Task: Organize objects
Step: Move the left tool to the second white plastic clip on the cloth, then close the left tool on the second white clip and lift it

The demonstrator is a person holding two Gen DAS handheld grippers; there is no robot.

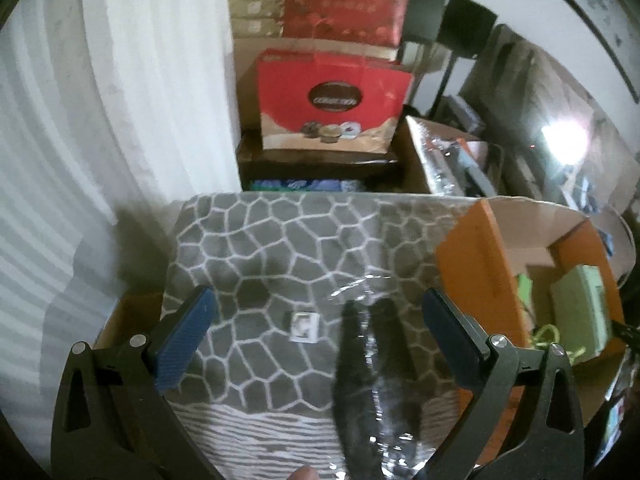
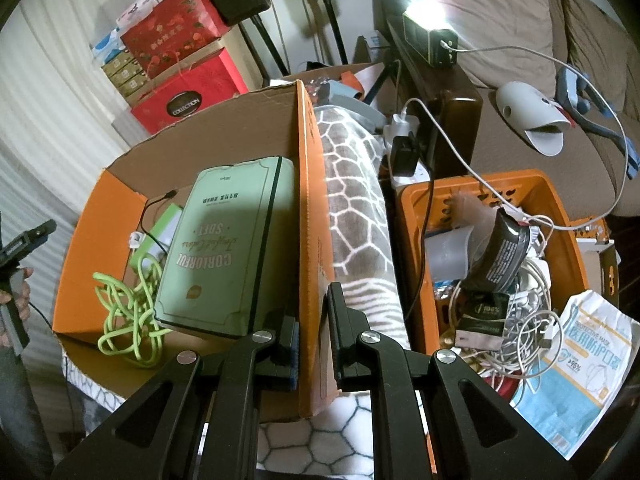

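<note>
The right gripper (image 2: 316, 344) clamps the orange cardboard box's (image 2: 308, 208) side wall, a green notebook (image 2: 224, 248) inside at ten o'clock. The left gripper (image 1: 318, 318) hangs open over the grey blanket (image 1: 280, 240).

This is a lived-in home, a cluttered living room or bedroom corner. Beyond the right jaws and off to their right sits a brown cushioned sofa (image 2: 520, 20) strewn with cables, and ahead of them to the left red gift boxes (image 2: 176, 28) are stacked against a white curtain (image 2: 52, 80). A grey patterned blanket (image 1: 280, 248) lies under the left jaws, and an orange plastic basket (image 2: 560, 240) of chargers and a face-mask pack (image 2: 588, 356) stand right of the right jaws.
</note>
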